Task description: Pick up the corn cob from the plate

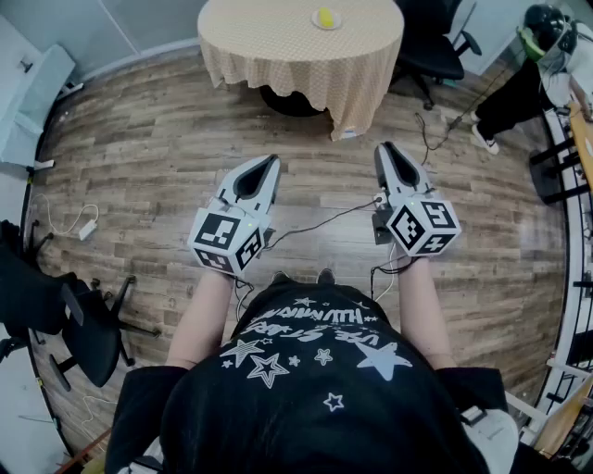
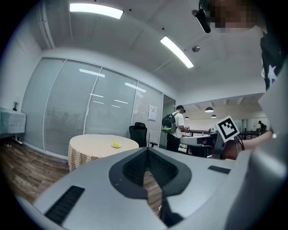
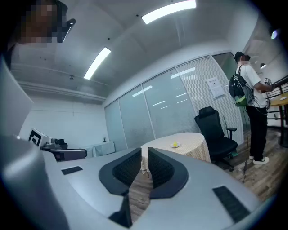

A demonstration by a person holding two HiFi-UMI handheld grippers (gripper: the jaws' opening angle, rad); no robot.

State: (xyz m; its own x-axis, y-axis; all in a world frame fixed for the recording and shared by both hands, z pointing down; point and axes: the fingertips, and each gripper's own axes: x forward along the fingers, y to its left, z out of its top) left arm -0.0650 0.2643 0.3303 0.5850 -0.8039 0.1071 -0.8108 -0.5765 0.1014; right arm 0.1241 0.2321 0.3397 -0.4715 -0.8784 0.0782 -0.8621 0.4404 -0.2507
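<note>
The yellow corn cob (image 1: 325,16) lies on a small white plate (image 1: 316,24) on a round table with a checked cloth (image 1: 278,51), far ahead across the wooden floor. Both grippers are held at waist height, pointing toward the table and well short of it. My left gripper (image 1: 271,159) is shut with nothing in it, its tips meeting. My right gripper (image 1: 383,146) is also shut and holds nothing. The left gripper view shows the corn cob (image 2: 116,144) beyond the left gripper (image 2: 146,152). In the right gripper view the corn cob (image 3: 174,144) sits past the right gripper (image 3: 144,155).
A black office chair (image 1: 437,46) stands behind the table. A person with a backpack (image 3: 249,101) stands at desks on the right. Another black chair (image 1: 79,324) is at the left. Cables (image 1: 324,218) trail over the floor between me and the table.
</note>
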